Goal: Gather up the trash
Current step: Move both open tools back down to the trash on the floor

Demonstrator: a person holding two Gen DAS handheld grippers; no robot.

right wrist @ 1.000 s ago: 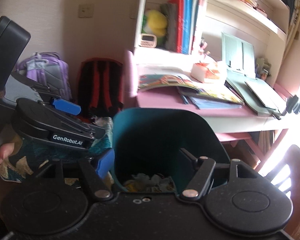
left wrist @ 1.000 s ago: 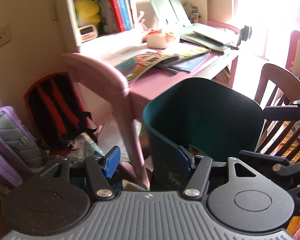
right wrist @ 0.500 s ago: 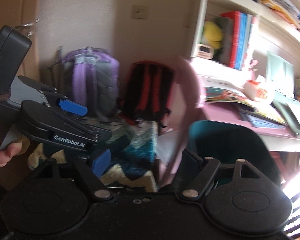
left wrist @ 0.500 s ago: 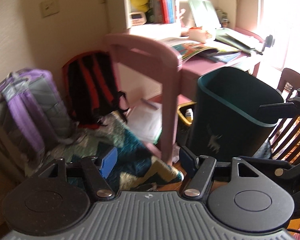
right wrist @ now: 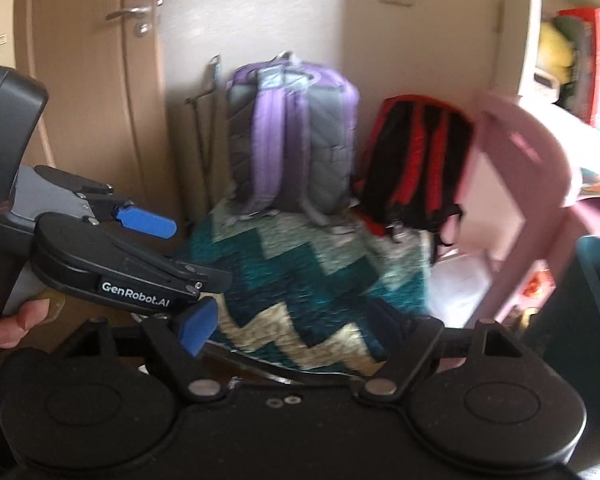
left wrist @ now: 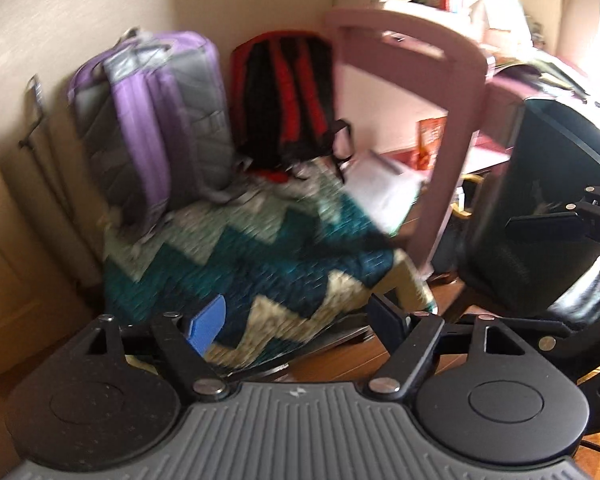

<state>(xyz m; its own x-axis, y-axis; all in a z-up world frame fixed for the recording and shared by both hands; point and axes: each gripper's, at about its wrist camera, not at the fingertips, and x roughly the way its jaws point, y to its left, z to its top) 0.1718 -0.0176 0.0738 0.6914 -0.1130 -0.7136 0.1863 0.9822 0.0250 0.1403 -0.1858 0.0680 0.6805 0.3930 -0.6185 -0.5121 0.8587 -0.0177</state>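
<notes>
- A zigzag blanket (left wrist: 260, 264) in teal, green and cream fills the floor directly ahead of both grippers.
- A dark teal bin (left wrist: 540, 208), the task's trash container, stands to the right of the left gripper (left wrist: 300, 320), beside a pink desk leg (left wrist: 456, 168).
- A purple backpack (right wrist: 296, 136) and a red-and-black backpack (right wrist: 416, 160) lean on the wall beyond the blanket.
- The left gripper's jaws, just opening, stand spread with nothing between them.
- The right gripper (right wrist: 296, 328) is likewise spread, jaws just widening, empty.
</notes>
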